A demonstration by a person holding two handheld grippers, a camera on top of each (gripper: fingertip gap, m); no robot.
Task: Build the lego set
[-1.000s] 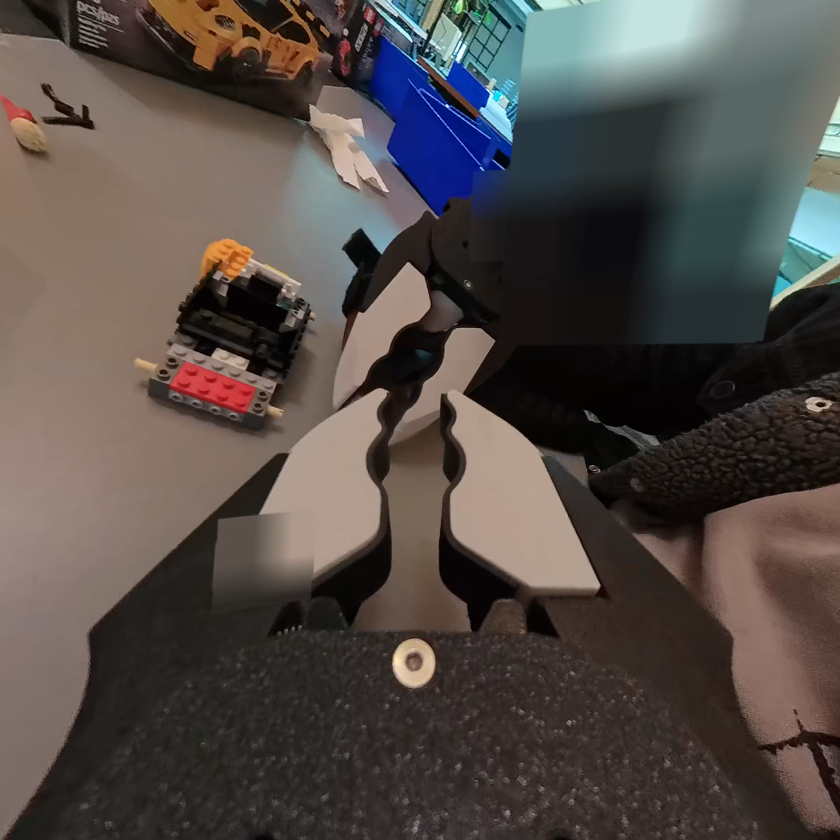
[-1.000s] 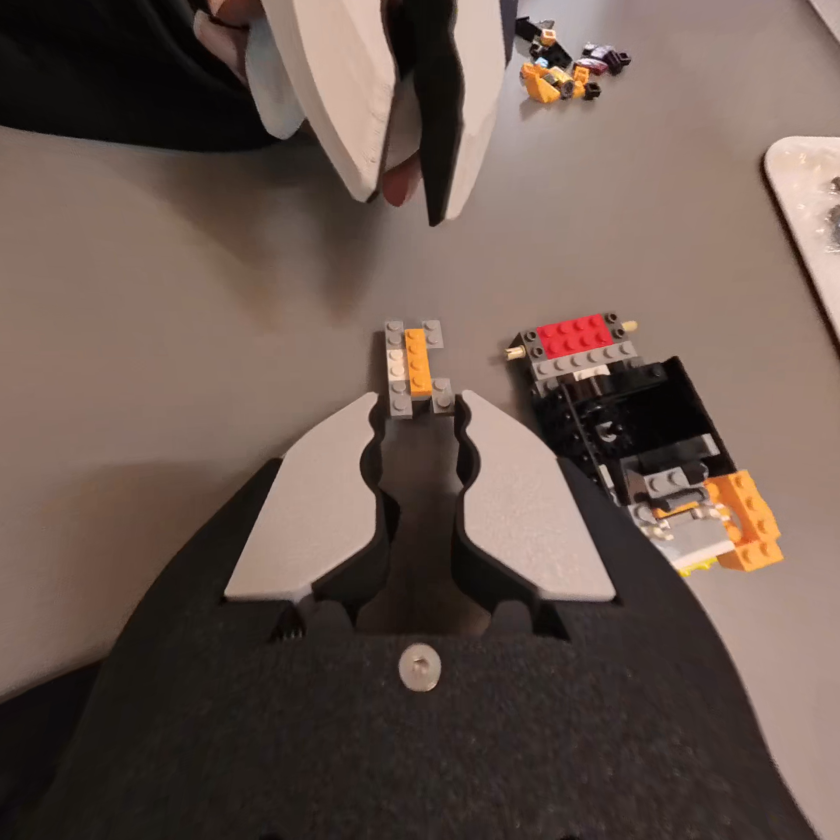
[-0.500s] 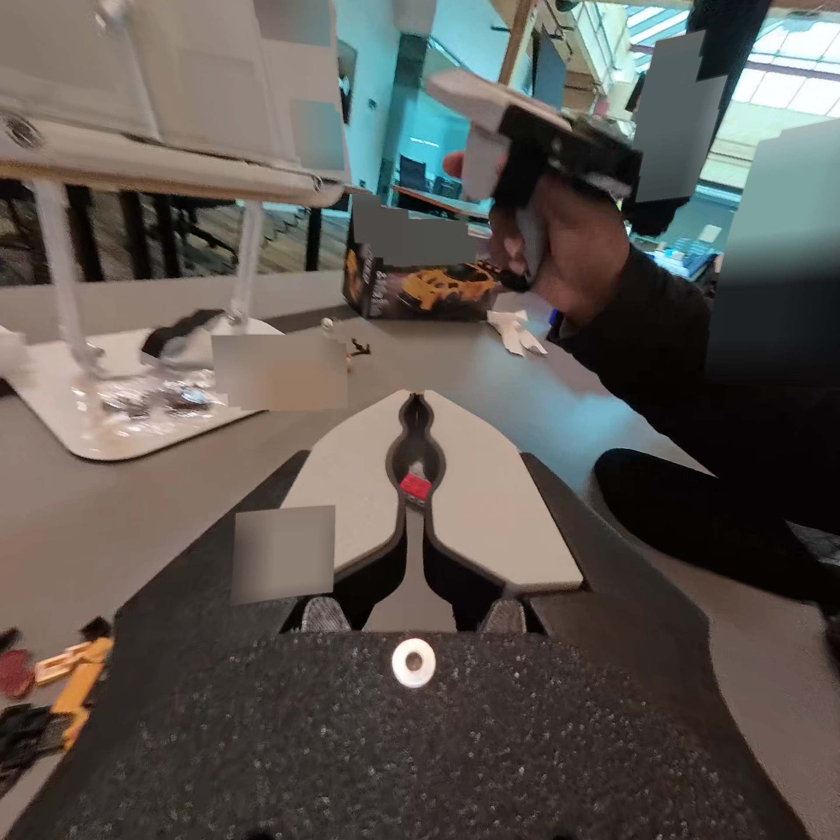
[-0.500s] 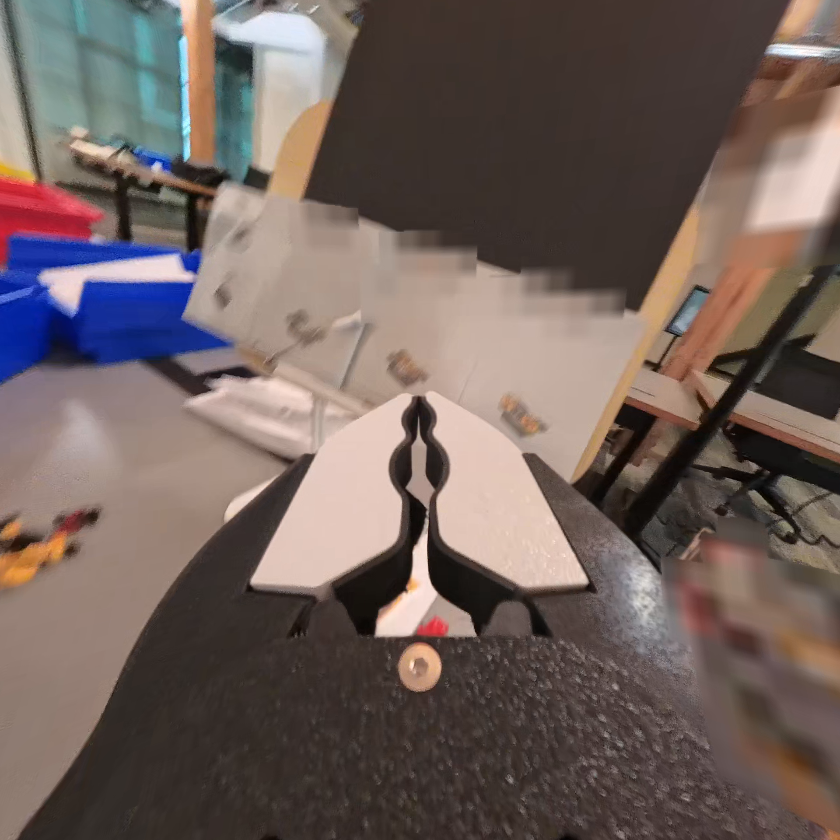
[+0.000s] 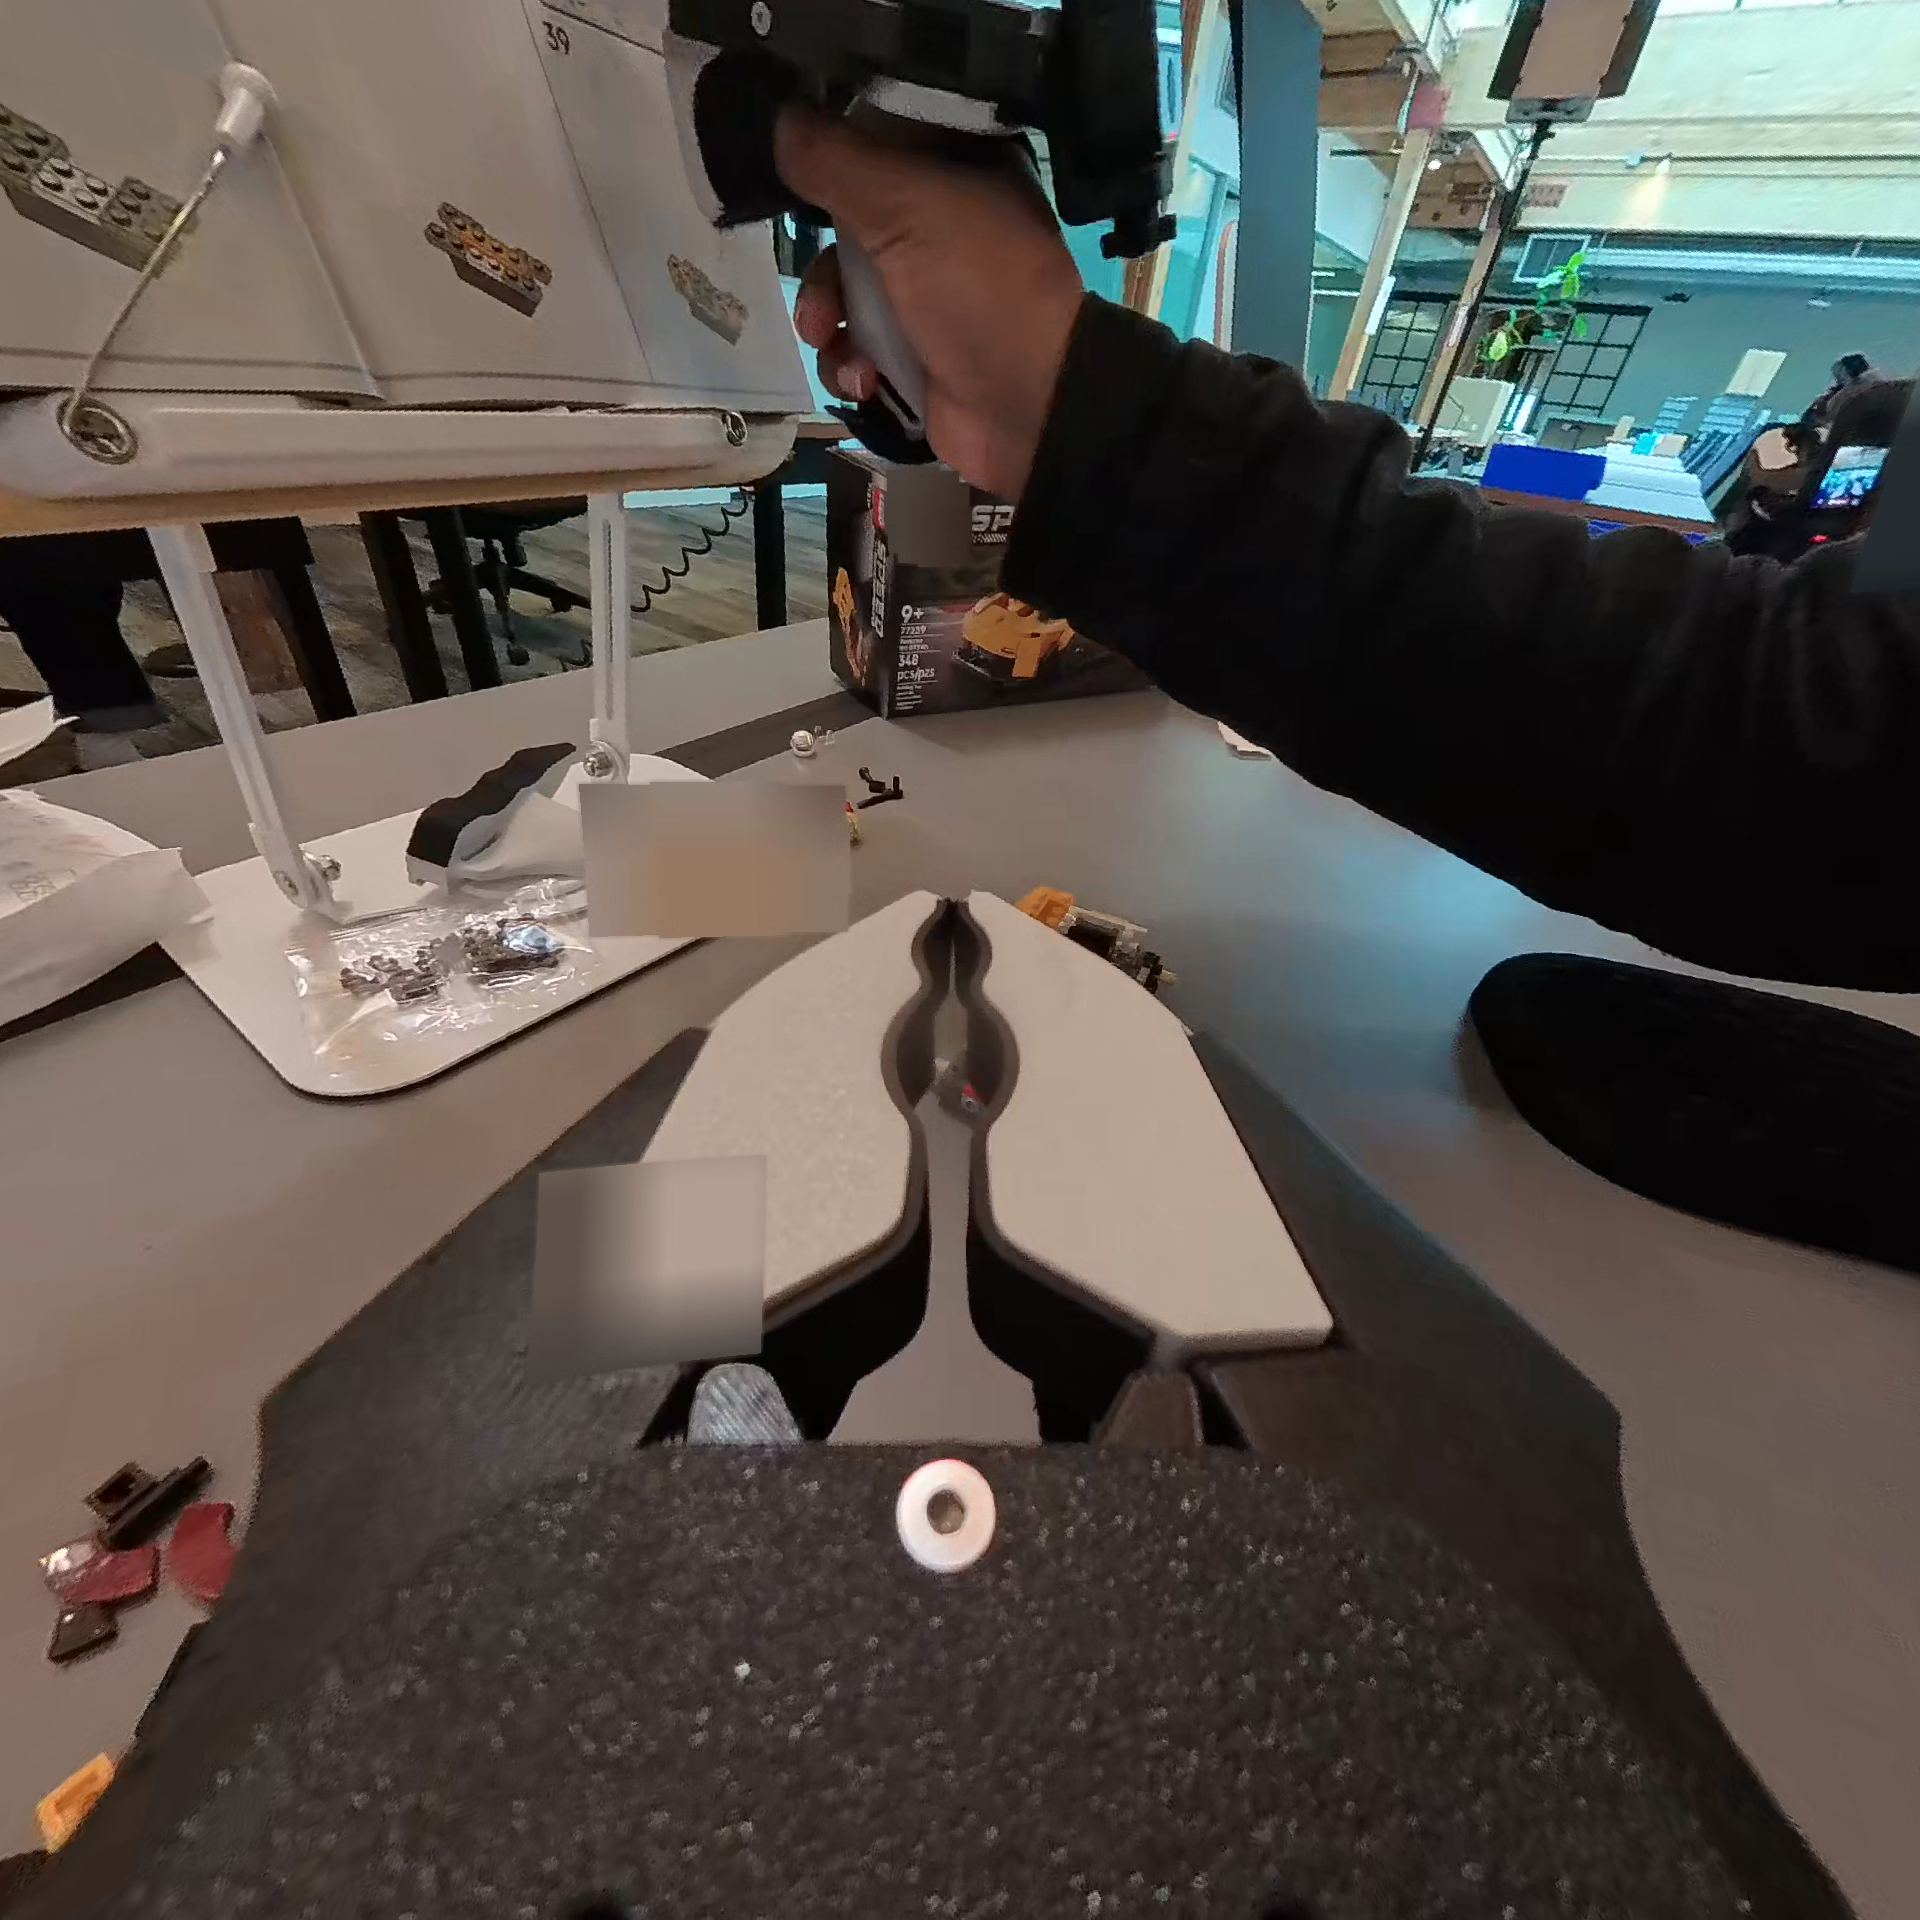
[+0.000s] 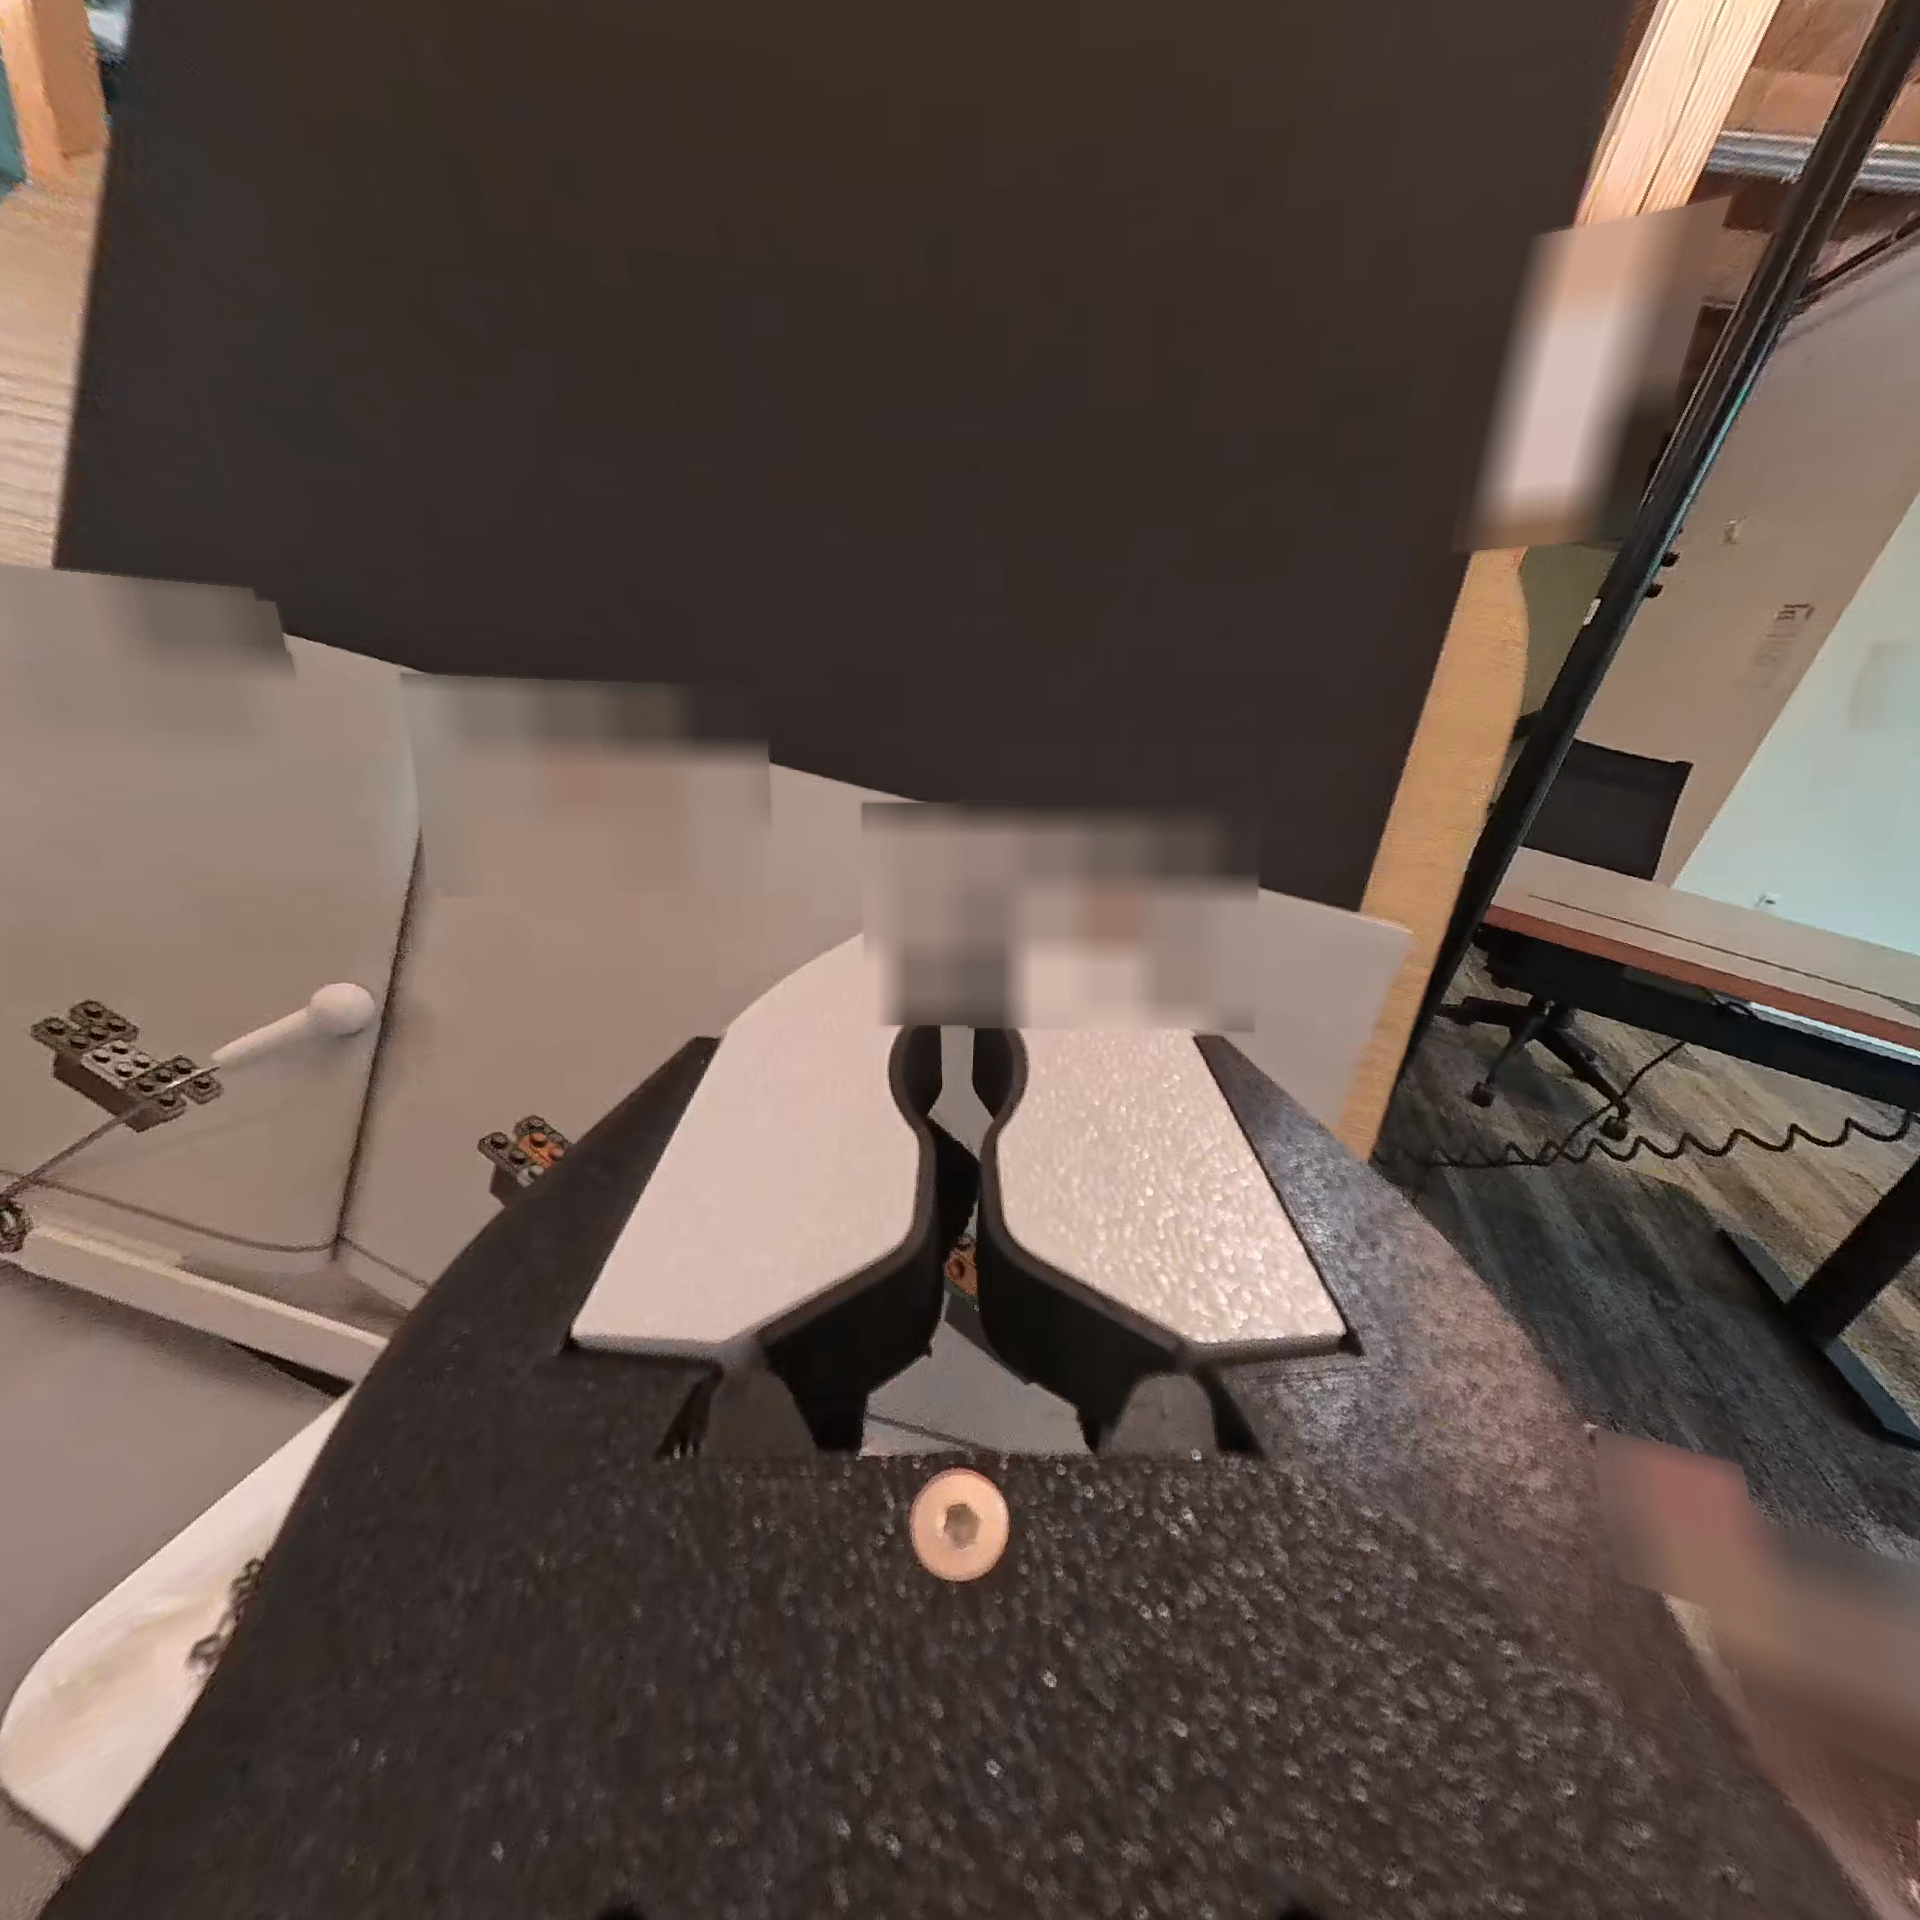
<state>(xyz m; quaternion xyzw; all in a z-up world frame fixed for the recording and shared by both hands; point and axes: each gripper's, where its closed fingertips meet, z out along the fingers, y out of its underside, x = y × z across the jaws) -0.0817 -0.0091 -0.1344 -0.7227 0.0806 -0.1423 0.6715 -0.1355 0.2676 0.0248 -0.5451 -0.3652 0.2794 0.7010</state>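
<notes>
Along the near left edge of the bench (image 5: 1351, 935), loose dark red and black pieces (image 5: 125, 1548) lie scattered, with one orange bit (image 5: 73, 1808) closer in. Over the middle of the bench the left gripper (image 5: 951, 920) is clenched on nothing, its tips touching. Just beyond those tips sits the part-built lego car (image 5: 1091, 930), orange and black, with a sliver of it showing through the slot between the fingers. Toward the left edge stands a white stand base (image 5: 343, 1049) carrying a clear bag of small parts (image 5: 436, 956); the stand holds an open instruction booklet (image 5: 416, 208) above. Near the far edge rests the set's box (image 5: 966, 644). High over the bench a hand (image 5: 935, 312) holds the right gripper (image 6: 958, 1049) raised toward the booklet; its fingers lie close together, but a blurred patch covers the tips, so I cannot tell whether it is clenched or holding a piece.
</notes>
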